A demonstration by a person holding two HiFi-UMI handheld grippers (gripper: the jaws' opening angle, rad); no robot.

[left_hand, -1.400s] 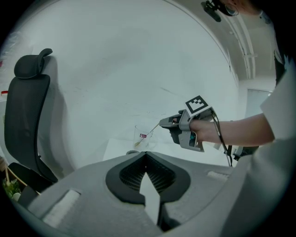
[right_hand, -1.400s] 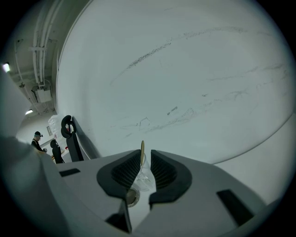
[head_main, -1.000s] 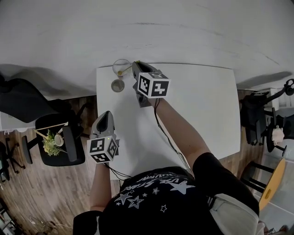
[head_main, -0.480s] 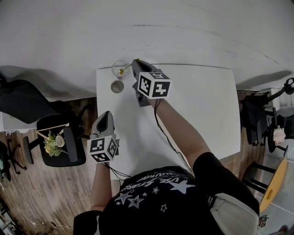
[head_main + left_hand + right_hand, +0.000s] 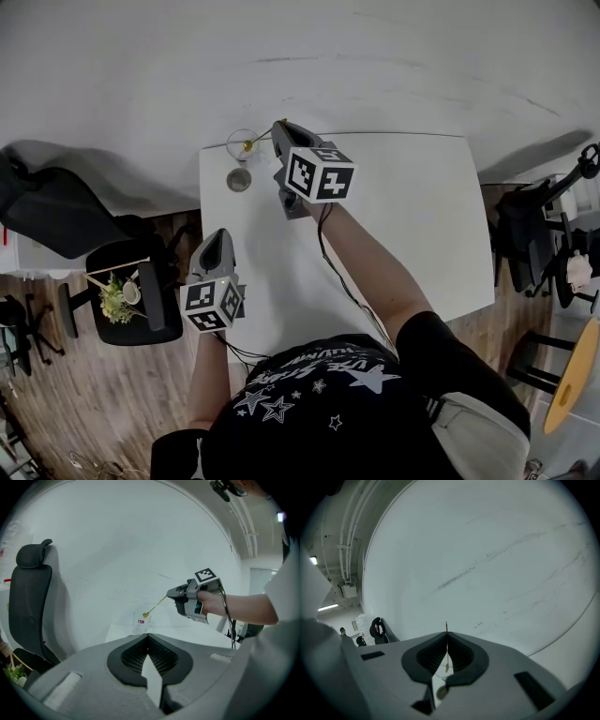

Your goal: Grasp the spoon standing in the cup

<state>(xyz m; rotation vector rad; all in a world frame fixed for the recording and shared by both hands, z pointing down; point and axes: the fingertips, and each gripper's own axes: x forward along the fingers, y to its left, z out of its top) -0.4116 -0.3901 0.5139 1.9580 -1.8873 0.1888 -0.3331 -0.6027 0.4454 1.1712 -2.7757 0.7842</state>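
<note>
A clear glass cup [image 5: 243, 143] stands at the far left corner of the white table [image 5: 403, 216]. A thin gold spoon [image 5: 255, 142] slants from the cup up to my right gripper [image 5: 277, 127], which is shut on the handle's end. In the left gripper view the spoon [image 5: 154, 607] has its bowl at the rim of the cup [image 5: 140, 623]. The right gripper view shows the handle [image 5: 446, 637] pinched between the jaws. My left gripper [image 5: 217, 234] hovers by the table's left edge, shut and holding nothing.
A small round container [image 5: 239, 179] sits just in front of the glass cup. A black office chair [image 5: 56, 211] and a dark stool with a plant [image 5: 122, 298] stand left of the table. A white wall lies right behind the cup.
The right gripper's jaws have come together on the spoon's handle, and the spoon now slants up out of the cup. The left gripper has stayed where it was.
</note>
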